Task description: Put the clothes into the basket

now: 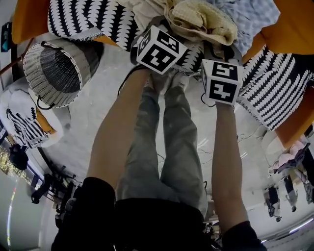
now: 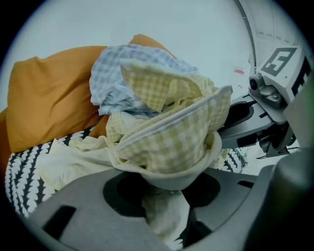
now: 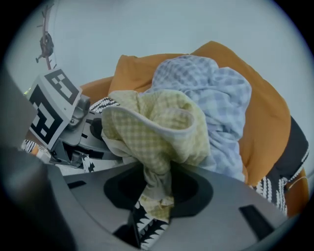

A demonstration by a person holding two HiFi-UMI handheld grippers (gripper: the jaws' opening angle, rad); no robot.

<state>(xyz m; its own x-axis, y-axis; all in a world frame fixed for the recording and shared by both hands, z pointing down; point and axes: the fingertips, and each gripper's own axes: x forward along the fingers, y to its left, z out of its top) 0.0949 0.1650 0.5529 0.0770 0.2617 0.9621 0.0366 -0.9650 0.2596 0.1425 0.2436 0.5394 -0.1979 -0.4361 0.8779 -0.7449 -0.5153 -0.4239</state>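
At the top of the head view, we see a crumpled yellow-and-white checked cloth garment (image 1: 201, 22) heaped on orange cushions (image 1: 294, 29) draped with a black-and-white leaf-patterned throw (image 1: 91, 19). A pale blue checked garment (image 1: 248, 14) lies just beside it. The left gripper (image 1: 159, 48) and right gripper (image 1: 221, 79) reach down into that heap, and their cubes show only black-and-white square markers. A round grey-and-white woven basket (image 1: 34, 66) sits on the pale marbled floor (image 1: 93, 117) at the left, well apart from both grippers, its dark mouth tipped toward us. Our grey trousers (image 1: 167, 147) run down the middle.

In the left gripper view, the jaws are clenched on a fold of the yellow checked garment, which bulges just above them. The blue one lies behind it against an orange cushion, and the right gripper stands at the right edge.

In the right gripper view, the jaws pinch a twisted tail of the same yellow garment, with the patterned throw showing beneath. The blue garment touches it on the right, and a pale wall (image 3: 162, 24) rises behind
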